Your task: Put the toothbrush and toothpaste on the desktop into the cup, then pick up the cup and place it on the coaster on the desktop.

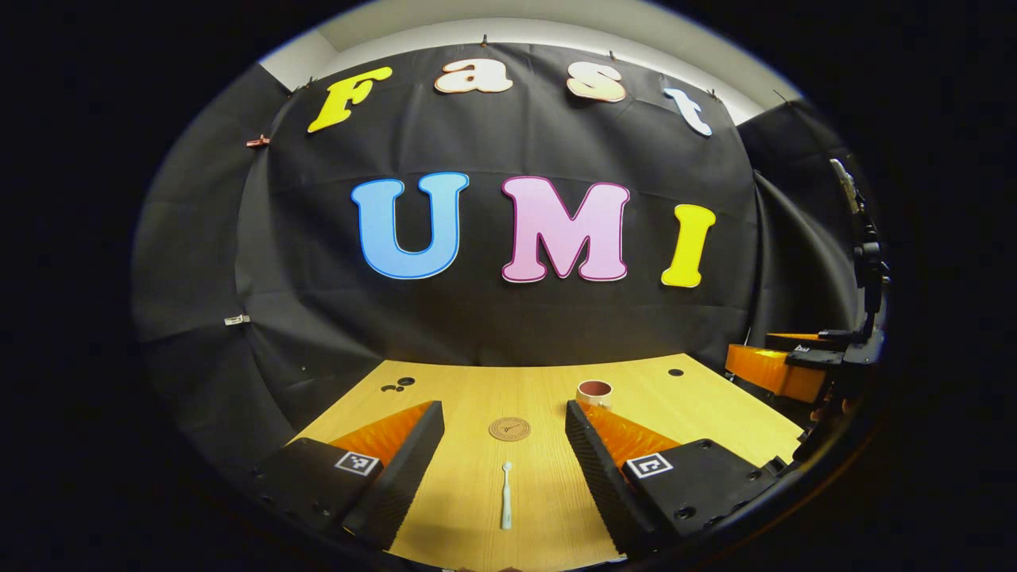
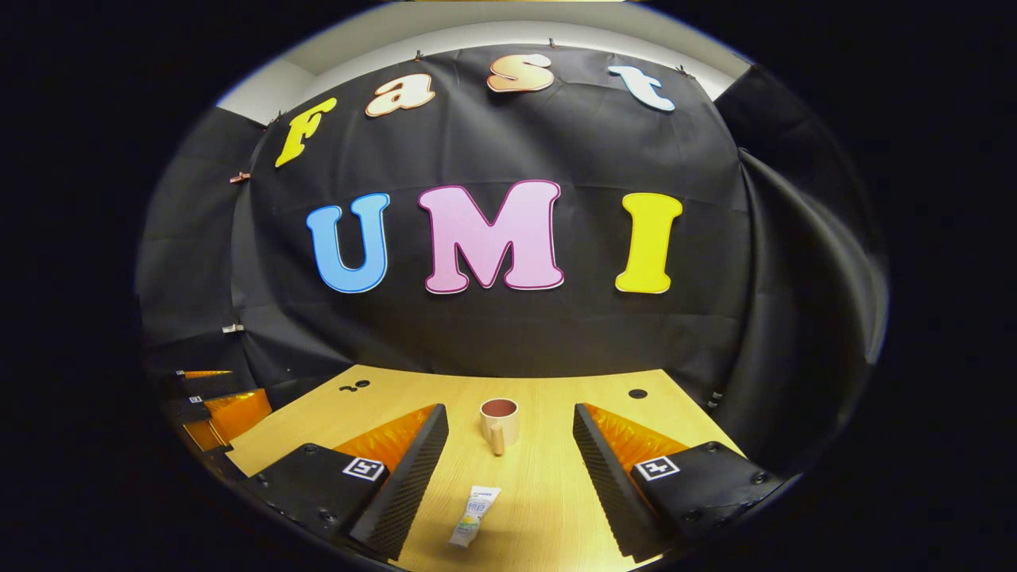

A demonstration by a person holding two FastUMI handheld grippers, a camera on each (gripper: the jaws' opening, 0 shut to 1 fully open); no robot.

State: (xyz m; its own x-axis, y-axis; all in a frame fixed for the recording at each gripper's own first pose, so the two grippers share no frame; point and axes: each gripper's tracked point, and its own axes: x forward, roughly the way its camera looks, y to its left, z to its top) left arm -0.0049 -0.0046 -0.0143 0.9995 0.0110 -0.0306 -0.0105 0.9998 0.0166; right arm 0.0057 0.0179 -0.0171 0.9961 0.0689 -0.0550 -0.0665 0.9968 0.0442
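cup half hidden behind left claw

Worktop is light wood w/ visible grain, running back to a black cloth wall. Three small dark holes clustered at the far left corner of the worktop; one more hole near the far right edge. Right gripper view shows the same: cluster far left, single hole far right. Cloth hangs in soft folds, pinned along the top w/ small clips; a reddish clip on the upper left seam, a pale one lower down on the left. Above the cloth, a strip of white wall/ceiling. More black drape covers the right side of the booth.
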